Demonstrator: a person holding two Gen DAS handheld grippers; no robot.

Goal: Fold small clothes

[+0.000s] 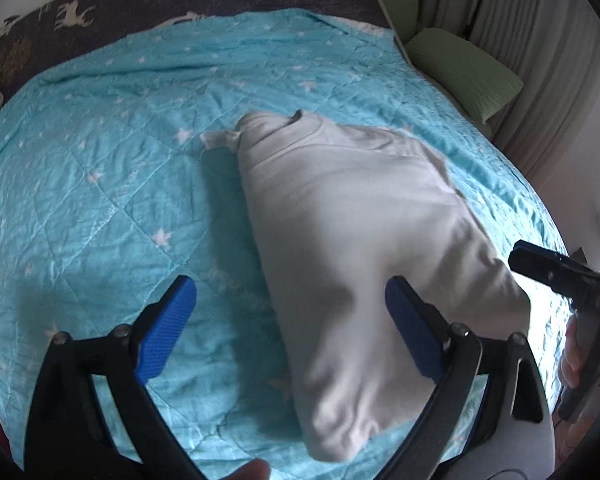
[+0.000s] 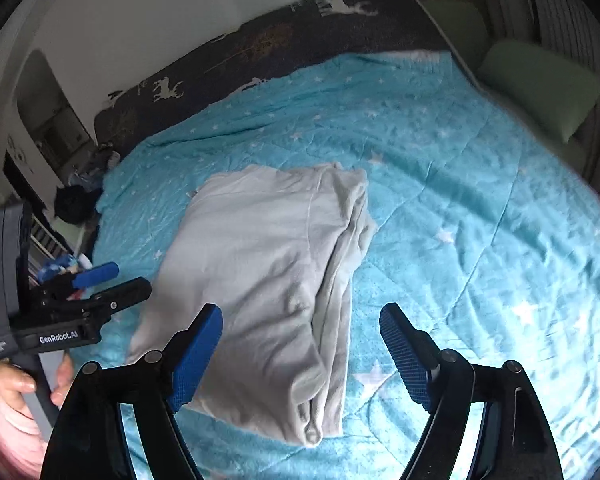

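A small white garment [image 1: 352,232] lies folded lengthwise on the blue star-print quilt [image 1: 100,168], with a cuff sticking out at its far left. My left gripper [image 1: 292,312] is open and empty above the garment's near end. In the right wrist view the same garment [image 2: 260,272] lies in the middle, its folded layers stacked along the right edge. My right gripper [image 2: 300,340] is open and empty just above its near end. The left gripper also shows in the right wrist view [image 2: 112,284], and the right gripper shows at the left wrist view's right edge [image 1: 540,264].
A dark deer-print blanket [image 2: 300,36] covers the far end of the bed. Green pillows [image 1: 464,68] and a curtain [image 1: 548,60] stand at the far right. Dark clutter [image 2: 80,196] and shelves lie beyond the bed's left edge.
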